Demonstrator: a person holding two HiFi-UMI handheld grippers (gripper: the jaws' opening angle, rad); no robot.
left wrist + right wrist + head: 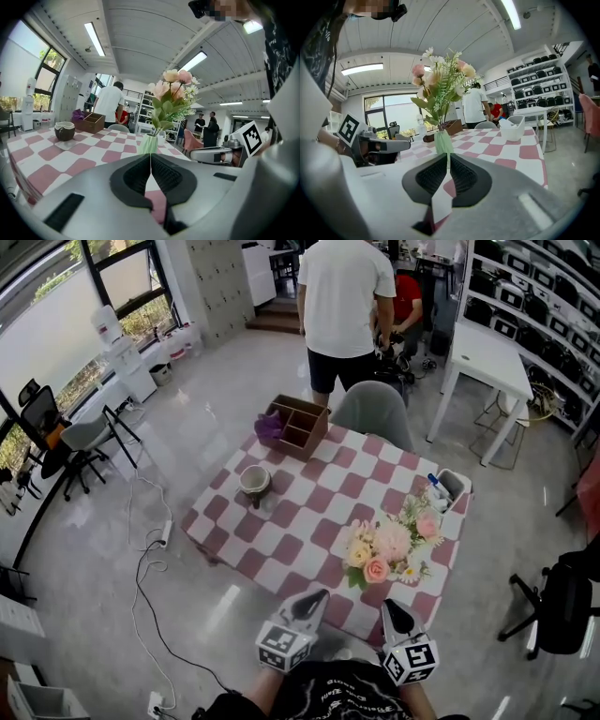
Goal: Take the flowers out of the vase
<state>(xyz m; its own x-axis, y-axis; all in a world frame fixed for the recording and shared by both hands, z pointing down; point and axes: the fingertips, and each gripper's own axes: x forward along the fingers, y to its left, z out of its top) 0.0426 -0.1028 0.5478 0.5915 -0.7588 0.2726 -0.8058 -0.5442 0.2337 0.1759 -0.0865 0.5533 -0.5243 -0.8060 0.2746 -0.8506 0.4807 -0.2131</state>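
Left tongs [317, 598] and right tongs [388, 607] sit nearest, side by side at the near edge of the bench [281, 521]. Both pairs are pressed together with nothing between them.

Pink and cream flowers [389, 547] stand upright in a pale green vase [149, 144], untouched. The vase is just past the tong tips, closer to the right pair. A white basket [453, 486] is beyond the vase to its right. A dark cup [254, 480] is well left of the vase. A wooden box [298, 426] is at the far edge from the vase, with a grey chair [372, 411] behind it.
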